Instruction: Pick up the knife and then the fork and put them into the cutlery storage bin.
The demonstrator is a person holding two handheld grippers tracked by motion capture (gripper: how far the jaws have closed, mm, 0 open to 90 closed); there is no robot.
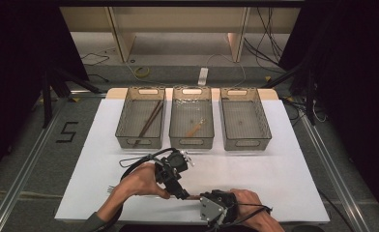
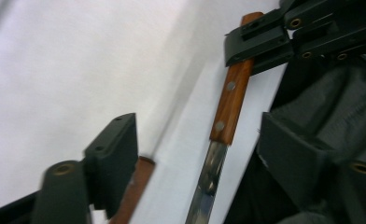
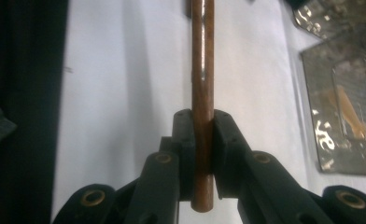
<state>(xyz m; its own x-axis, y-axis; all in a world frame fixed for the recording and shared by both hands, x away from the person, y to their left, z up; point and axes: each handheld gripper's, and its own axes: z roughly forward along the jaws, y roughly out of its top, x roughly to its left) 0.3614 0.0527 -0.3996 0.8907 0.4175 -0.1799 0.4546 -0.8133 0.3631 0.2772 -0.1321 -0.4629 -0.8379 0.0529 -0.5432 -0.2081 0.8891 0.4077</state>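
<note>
Right gripper (image 3: pixel 202 140) fingers clenched on the wooden handle (image 3: pixel 202 84) of a knife (image 2: pixel 223 126), pads pressing both flat sides near the butt end. Left gripper (image 2: pixel 197 140) fingers released, standing wide apart with the knife's blade (image 2: pixel 208 179) between them, not touched by either pad. Knife sits low over the white tabletop (image 1: pixel 255 169) near the front edge, between the two hands; can't tell if it rests on the surface or hangs just above.

Handling, judged: stiff, fairly light, riveted wood handle gives good friction; metal blade is slick and thin, bad place to pinch. Handle middle, across the flat faces, is the spot to take. A grip at the butt end leaves the blade as a lever, so it may swing.

Pose: in the high view left gripper (image 1: pixel 174 170) is angled down and toward the person's right, left hand (image 1: pixel 139 182) wrapped behind it. Right gripper (image 1: pixel 215 205) lies low and roughly level, pointing left, right hand (image 1: pixel 248 203) behind. Three mesh baskets (image 1: pixel 192 121) stand well apart at the back.
</note>
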